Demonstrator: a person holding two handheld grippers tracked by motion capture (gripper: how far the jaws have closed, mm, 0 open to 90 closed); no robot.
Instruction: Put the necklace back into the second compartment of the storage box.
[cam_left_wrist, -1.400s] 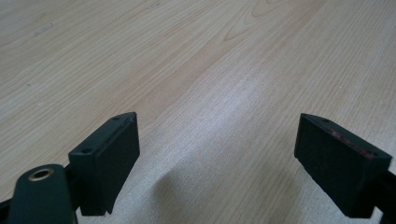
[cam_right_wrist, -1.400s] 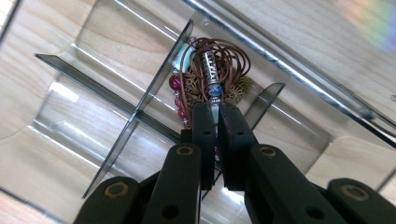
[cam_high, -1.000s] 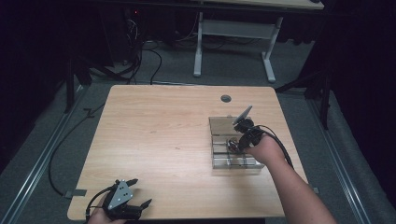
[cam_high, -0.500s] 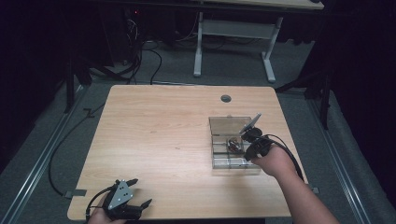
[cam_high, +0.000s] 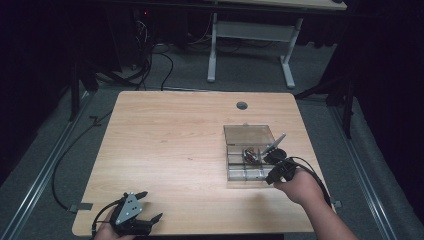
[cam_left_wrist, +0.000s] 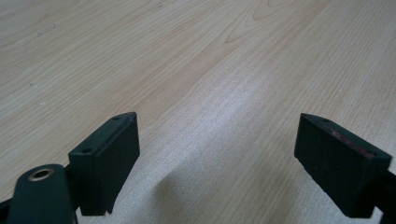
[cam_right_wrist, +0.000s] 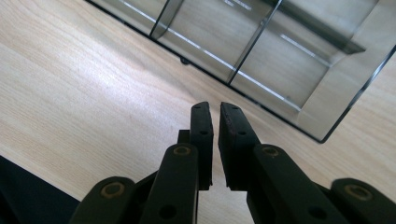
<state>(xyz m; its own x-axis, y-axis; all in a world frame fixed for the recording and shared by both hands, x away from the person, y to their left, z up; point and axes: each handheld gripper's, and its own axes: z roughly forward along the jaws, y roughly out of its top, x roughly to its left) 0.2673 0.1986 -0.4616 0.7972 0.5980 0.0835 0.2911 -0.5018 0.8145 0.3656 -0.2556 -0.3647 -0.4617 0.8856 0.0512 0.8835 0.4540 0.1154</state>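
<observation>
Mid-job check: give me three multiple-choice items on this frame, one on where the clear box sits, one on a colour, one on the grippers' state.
1. The clear compartment box sits on the table's
A. right half
B. left half
C. near-left corner

2. The gripper fingers are
A. white
B. black
C. red

3. The left gripper is
A. shut on a screw
B. shut, empty
C. open

Answers: 1 A, the high view shows it beside the right gripper. 2 B, both gripper views show black. 3 C, bare wood shows across a wide gap; the right gripper's fingers nearly meet.

Pale wooden bench (cam_high: 170, 145) with a round cable hole (cam_high: 242, 105) near the far edge. Clear compartmented box (cam_high: 248, 152) resting on it, just nearer than that hole and slightly right.
</observation>
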